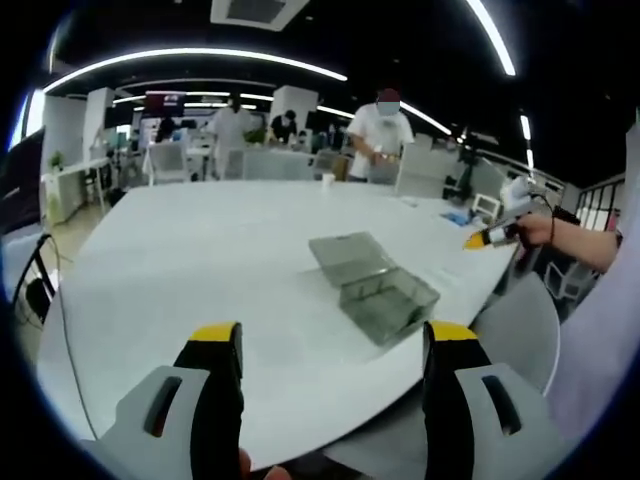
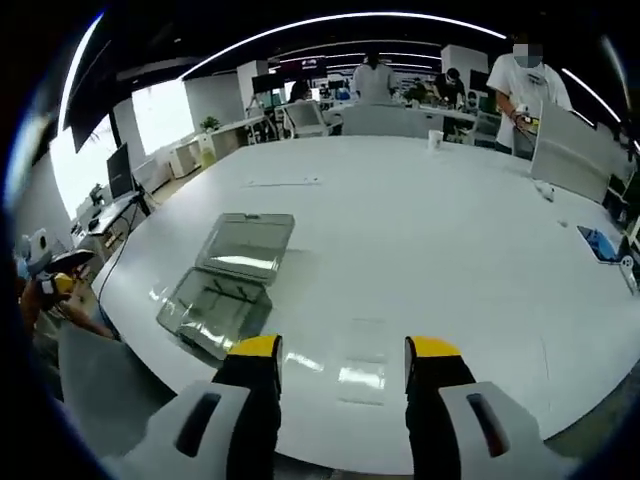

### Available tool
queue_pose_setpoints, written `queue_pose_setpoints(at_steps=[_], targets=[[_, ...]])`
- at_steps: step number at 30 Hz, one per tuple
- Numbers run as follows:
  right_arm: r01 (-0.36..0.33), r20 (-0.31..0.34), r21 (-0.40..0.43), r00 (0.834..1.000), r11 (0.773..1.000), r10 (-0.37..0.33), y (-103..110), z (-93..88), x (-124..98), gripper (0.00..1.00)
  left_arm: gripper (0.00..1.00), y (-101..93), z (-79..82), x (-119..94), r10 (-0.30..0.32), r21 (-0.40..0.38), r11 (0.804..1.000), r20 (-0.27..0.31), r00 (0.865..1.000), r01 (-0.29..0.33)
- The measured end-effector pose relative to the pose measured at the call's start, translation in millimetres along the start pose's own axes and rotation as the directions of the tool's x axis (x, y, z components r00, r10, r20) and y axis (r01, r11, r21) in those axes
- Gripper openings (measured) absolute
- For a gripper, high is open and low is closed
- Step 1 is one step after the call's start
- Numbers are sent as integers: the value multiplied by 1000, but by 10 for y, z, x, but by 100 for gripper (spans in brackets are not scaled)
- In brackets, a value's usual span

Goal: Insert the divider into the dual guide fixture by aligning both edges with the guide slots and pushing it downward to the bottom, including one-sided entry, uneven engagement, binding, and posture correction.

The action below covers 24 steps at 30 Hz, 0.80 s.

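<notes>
One big white table (image 1: 200,270) w/ lots of bare surface, its near edge curving just under both tools. One clear plastic box (image 1: 372,285), lid flapped open, lies near that edge. Two clear flat dividers (image 2: 365,358) lie on the table just ahead of the right gripper (image 2: 340,350), whose jaws are spread wide, holding nothing. Left gripper (image 1: 335,335) likewise wide, nothing held, box ahead to its right. Several people stand at desks far beyond the table. One small white cup (image 2: 435,139) at the far edge.
</notes>
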State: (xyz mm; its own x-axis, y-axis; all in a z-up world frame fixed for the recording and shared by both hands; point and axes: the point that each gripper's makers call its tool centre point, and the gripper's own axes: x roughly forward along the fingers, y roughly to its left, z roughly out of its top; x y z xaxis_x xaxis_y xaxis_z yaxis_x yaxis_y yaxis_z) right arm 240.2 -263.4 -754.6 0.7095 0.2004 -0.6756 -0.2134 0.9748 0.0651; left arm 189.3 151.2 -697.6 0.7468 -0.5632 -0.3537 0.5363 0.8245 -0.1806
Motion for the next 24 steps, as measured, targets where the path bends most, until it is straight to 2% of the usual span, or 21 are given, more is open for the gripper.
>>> queue_pose_setpoints(at_steps=[3,4,8,17,24], targets=[[6,-40,11,999,1000,-6,-19,-77,88,46,72,13,7,3,2,1,1000,-4,1000,-2],[8,-50,14,999,1000,-7,-86,-64,189,46,72,18,10,6,3,2,1000,-6,1000,-3],[9,-81,26,997,1000,-7,-184,-79,298,44,72,40,18,16,10,-1,1000,-9,1000,-10],[23,-107,50,994,998,-18,-338,-128,460,45,72,51,31,62,13,0,1000,-20,1000,-13],[27,-134,50,991,998,-20,-338,-209,564,45,72,50,44,84,13,3,1000,-28,1000,-13]])
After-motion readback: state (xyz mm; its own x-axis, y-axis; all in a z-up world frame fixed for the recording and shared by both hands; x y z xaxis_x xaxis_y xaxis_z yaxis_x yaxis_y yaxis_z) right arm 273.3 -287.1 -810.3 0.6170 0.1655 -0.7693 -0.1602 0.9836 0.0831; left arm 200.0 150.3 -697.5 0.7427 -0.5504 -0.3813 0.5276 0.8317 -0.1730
